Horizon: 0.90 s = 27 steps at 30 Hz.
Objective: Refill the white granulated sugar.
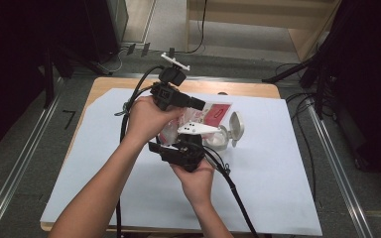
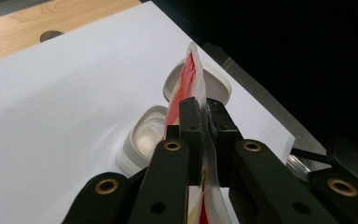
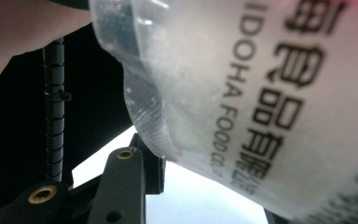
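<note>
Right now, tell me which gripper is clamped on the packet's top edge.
The left gripper: its jaws pinch the red-and-white packet at its sealed edge; the right gripper works lower down.

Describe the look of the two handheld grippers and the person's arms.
Both grippers are black. The left gripper has brass-coloured rivets on its jaw links; the right gripper has them too. Black cables trail from each. A white plate tops the right one. The forearms are bare, without sleeves.

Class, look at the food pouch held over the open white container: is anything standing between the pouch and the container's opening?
Nothing visible does. The left gripper is shut on the pouch, and in the left gripper view the open container lies just past it, lid swung aside.
</note>
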Available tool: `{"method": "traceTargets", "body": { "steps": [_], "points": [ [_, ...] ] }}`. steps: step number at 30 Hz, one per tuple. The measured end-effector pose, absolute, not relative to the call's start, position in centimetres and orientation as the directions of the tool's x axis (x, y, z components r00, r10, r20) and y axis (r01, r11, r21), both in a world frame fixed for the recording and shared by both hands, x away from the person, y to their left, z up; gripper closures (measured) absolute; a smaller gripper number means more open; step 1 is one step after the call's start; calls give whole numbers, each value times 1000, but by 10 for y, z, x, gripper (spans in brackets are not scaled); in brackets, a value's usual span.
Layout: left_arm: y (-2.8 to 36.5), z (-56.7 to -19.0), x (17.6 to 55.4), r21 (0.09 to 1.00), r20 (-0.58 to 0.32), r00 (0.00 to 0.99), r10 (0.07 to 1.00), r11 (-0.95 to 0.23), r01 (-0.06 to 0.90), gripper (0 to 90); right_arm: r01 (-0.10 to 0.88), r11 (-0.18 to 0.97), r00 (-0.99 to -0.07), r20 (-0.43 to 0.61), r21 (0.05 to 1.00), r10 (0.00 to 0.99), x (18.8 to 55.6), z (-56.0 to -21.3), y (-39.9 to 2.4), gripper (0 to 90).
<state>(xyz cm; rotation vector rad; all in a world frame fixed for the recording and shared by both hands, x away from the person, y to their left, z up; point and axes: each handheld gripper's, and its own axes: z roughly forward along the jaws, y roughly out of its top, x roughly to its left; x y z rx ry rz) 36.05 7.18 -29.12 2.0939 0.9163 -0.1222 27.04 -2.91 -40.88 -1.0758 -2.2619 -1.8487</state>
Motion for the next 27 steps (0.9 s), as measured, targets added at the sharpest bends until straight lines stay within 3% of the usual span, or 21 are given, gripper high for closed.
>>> {"method": "traceTargets", "body": {
  "steps": [27],
  "points": [
    [89, -299, 346, 677, -364, 765, 532, -413, 610, 879, 496, 95, -784, 398, 863, 476, 263, -423, -22, 626]
  ]
}}
